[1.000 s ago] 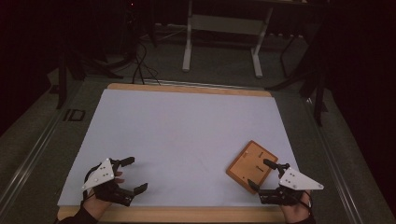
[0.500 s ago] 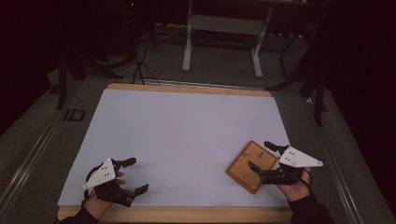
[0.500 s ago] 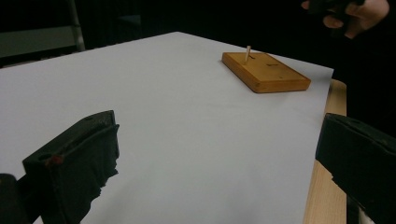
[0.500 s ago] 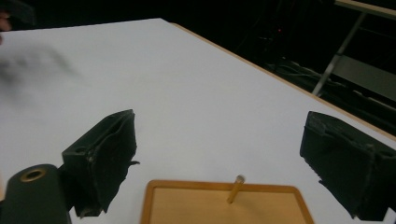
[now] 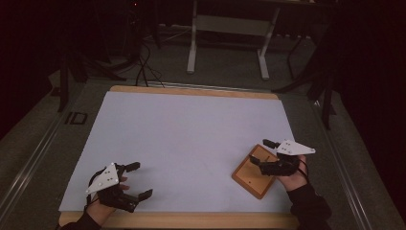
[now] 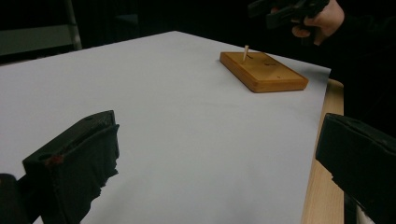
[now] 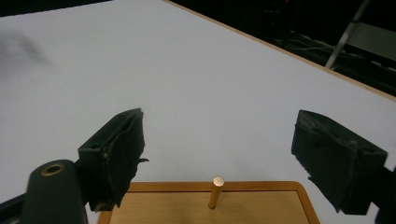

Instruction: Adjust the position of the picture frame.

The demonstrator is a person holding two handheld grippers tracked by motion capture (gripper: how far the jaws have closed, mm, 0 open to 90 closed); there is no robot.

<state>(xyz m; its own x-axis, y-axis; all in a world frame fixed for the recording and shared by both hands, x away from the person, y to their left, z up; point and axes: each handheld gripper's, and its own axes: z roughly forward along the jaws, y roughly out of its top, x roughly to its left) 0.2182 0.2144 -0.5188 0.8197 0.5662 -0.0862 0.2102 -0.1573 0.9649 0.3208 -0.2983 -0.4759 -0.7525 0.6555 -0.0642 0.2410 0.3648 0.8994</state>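
From above, the right tool [image 5: 266,154] hangs over the far end of a flat wooden board [image 5: 251,177] that lies skewed near the right front corner of the desk [image 5: 191,91], on the white sheet [image 5: 186,139] that covers most of it. The jaws of this tool stand spread, with nothing between them. The right tool's own view adds what the high view is too coarse to show: a thin upright wooden peg [image 7: 216,191] stands in the board [image 7: 261,205], just below and between the two spread jaws, touching neither. The left tool's view confirms the peg [image 6: 245,52] from the side, standing at the board's [image 6: 264,71] far end, well ahead of that tool and to its right, with the other hand [image 6: 322,18] and its tool just above and beyond it. That view also shows a few small dark spots in the board's top face, perhaps holes, too small to tell. The left tool [image 5: 137,180] rests low near the front left of the sheet, its jaws wide apart and holding nothing, the board well apart from it. Beside the desk's left edge, "ID" [image 5: 76,118] is written on the floor.
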